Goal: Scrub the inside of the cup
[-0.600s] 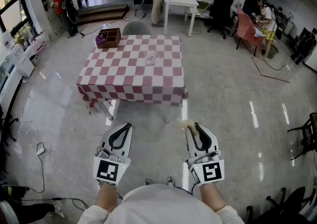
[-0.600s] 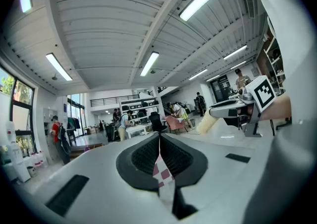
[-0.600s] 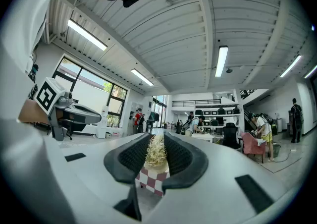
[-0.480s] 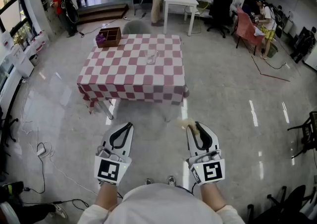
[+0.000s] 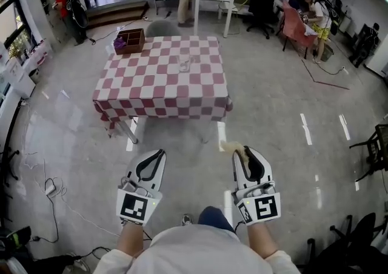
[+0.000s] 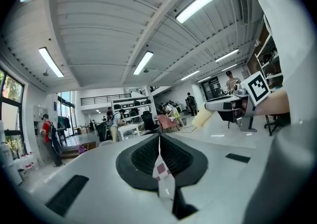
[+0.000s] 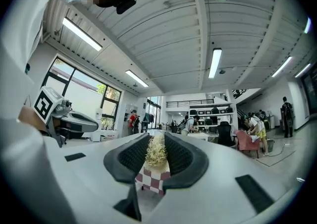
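Currently the left gripper (image 5: 156,156) has its jaws closed together with nothing between them. Right gripper (image 5: 244,153) is clamped on a pale fibrous scrubber (image 5: 230,145), whose tuft pokes out past the tips. Both hang over the floor, well short of the checkered desk (image 5: 157,94). The clear cup (image 5: 184,64) stands upright near the desk's middle, far from both grippers. A wooden box (image 5: 129,41) sits at the desk's far left corner.

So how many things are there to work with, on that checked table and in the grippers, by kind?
Glass cup: 1
Wooden box: 1
Purple item inside the box: 1
Scrubber, in the right gripper: 1
Total: 4
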`<state>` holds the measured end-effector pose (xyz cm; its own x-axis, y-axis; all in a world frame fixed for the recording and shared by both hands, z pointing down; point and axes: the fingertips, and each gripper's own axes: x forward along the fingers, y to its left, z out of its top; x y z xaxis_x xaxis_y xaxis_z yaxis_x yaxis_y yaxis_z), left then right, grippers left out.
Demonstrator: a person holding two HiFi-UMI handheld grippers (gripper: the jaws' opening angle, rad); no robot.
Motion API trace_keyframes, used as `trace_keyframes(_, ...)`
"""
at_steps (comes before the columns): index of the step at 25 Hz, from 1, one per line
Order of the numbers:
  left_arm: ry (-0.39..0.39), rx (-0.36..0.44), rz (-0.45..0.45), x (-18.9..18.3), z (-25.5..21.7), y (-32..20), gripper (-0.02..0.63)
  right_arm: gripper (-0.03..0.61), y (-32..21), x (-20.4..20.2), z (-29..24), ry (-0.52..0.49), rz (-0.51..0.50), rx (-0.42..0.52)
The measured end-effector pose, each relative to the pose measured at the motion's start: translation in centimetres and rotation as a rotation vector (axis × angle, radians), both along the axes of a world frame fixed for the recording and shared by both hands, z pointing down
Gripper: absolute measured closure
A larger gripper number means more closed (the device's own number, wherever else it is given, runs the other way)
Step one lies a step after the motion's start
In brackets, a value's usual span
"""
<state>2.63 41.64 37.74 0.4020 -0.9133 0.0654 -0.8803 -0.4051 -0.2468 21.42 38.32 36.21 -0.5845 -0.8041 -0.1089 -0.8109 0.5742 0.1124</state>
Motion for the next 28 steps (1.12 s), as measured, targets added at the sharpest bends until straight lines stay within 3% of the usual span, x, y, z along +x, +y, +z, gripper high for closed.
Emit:
trace_keyframes(7,0.057,-0.037,-0.001,-2.6,1.7,0.3,0.581,0.472,0.7,-1.4,1.2,0.016,0.017,-0.038)
trace_keyframes(13,0.069,-0.056,-0.021,-4.8,2.9,-1.9,0.581,0.472,-1.8,-3.1,1.6,0.013,0.004,-0.050)
trace_keyframes(28,0.048,-0.094,-0.047,-7.1,3.2,-17.0,0.581,0.472,-17.5,-5.4,1.9,-0.023,-0.036,-0.069)
